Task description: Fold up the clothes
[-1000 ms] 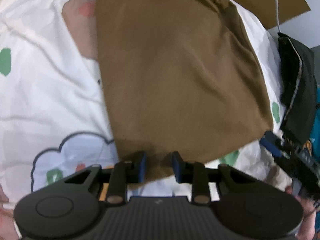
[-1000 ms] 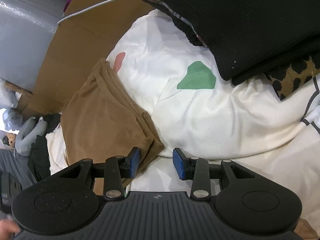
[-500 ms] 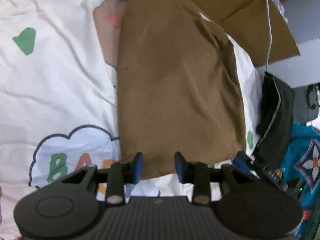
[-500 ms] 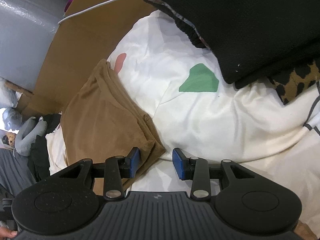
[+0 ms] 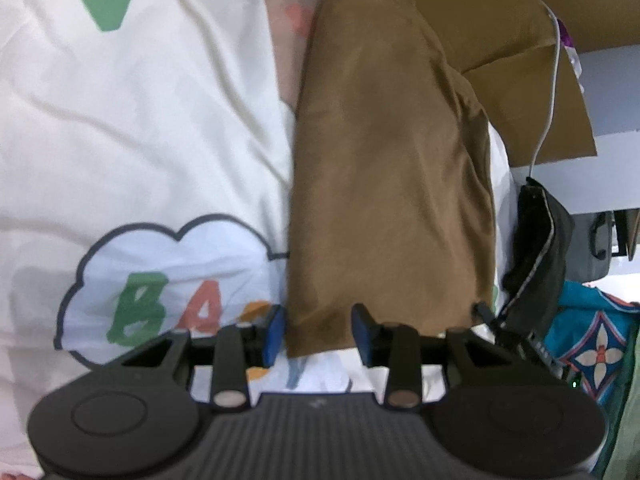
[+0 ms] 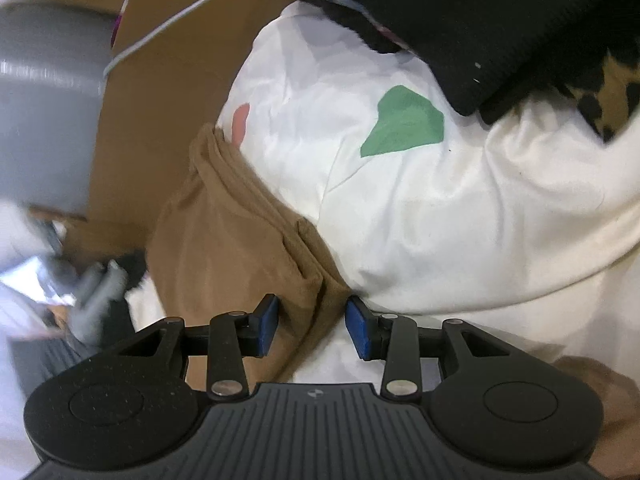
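The brown garment [image 5: 392, 168] lies as a long, narrow, layered strip on the white printed bedding [image 5: 140, 120], with its near end at both pairs of tongs and its far end toward the cardboard [image 5: 500, 40] at the bed's far edge. In the right wrist view several stacked fold edges are seen along its side, so it is already folded lengthwise.

The left tongs [image 5: 318, 334] are held wide, with the near left corner of the strip between the blue pads but not pinched. The right tongs [image 6: 307, 326] are likewise spread wide, straddling the near right corner, where the layers end in a small step.

Whether a further fold across the strip is meant, or the strip has just been laid down, cannot be settled from this scene. If a grip is to be taken, all layers at each corner should be caught together, deep between the pads, so that none slips out. Both corners should be raised evenly, and the bedding beneath should be left out of the pinch.

A black folded pile [image 6: 500, 12] lies on the bedding, well apart.
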Demonstrator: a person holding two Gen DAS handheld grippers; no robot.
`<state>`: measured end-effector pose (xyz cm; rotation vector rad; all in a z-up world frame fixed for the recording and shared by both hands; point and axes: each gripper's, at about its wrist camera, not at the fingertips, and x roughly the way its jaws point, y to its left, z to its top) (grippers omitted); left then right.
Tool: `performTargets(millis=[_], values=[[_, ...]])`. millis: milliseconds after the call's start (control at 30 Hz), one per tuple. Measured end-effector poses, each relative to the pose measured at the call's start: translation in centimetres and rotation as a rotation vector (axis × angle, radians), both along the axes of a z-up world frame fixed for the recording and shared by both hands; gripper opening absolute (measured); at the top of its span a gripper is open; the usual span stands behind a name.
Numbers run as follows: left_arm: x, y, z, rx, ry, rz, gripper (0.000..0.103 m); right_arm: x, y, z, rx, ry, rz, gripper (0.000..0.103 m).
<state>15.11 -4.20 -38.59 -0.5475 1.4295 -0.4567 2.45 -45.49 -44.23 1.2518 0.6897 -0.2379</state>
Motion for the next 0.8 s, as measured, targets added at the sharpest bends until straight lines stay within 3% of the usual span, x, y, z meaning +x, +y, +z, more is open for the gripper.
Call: performTargets(millis=[267,433,633,800], values=[[0.1,1.8,-1.3,-0.074,-0.003,0.073,0.047,0.1,0.1,1.2,0.032,-0.107,0.016,0.044],[0.3,2.0,-2.4,-0.133,-0.004,0.078,0.047,1.0,0.0,0.3,0.029,-0.047,0.054,0.044],[0.7,3.0,-2.9,-0.194,-0.009,0.089,0.047,1.7,-0.5,-0.7,0.047,-0.048,0.051,0.048],[1.1,2.6,-4.1,-0.256,-0.013,0.117,0.038,2.2,-0.8,-0.6,0.040,-0.056,0.063,0.048]])
